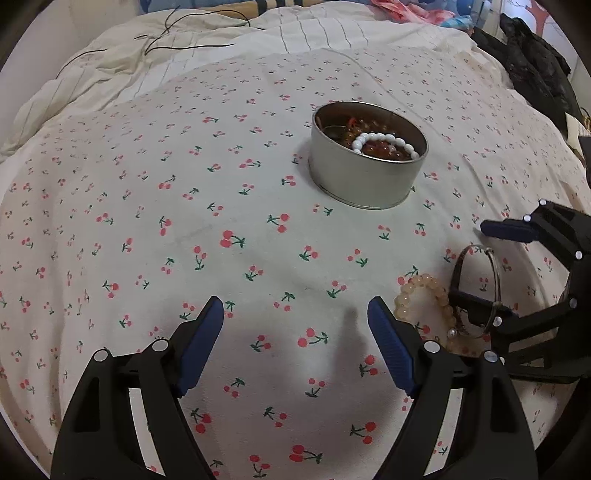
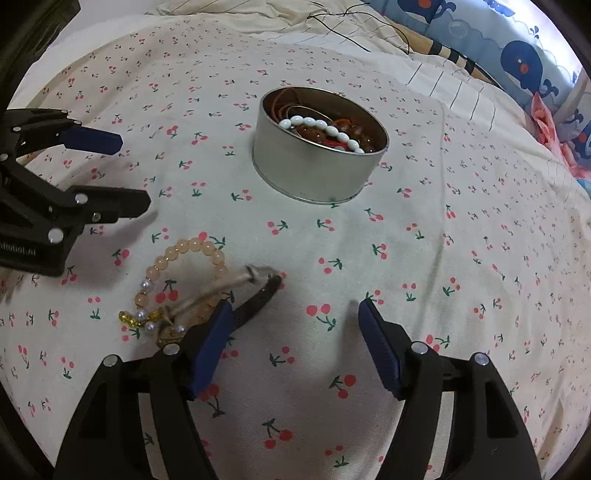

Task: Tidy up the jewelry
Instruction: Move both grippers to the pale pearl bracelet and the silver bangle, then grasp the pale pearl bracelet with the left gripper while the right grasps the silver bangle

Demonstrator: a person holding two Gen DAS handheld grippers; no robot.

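A round metal tin [image 1: 362,181] [image 2: 306,170] stands on the cherry-print sheet with a white bead bracelet [image 1: 384,138] [image 2: 325,127] and amber beads inside. Nearer lie a peach bead bracelet [image 1: 421,295] [image 2: 184,251] with a gold and pearl charm [image 2: 129,318], a silver bangle [image 1: 496,273] [image 2: 221,291] and a dark bracelet [image 2: 262,299]. My right gripper [image 2: 295,314] [image 1: 491,267] is open; the bangle looks looped round its left finger, standing up and blurred, with nothing between the pads. My left gripper [image 1: 295,310] [image 2: 135,173] hangs open over bare sheet, left of the pile.
A crumpled cream quilt [image 1: 110,74] with a thin black cable [image 1: 184,22] lies beyond the sheet. Black clothing [image 1: 535,66] is heaped at the far right in the left wrist view. A whale-print pillow [image 2: 517,55] borders the bed.
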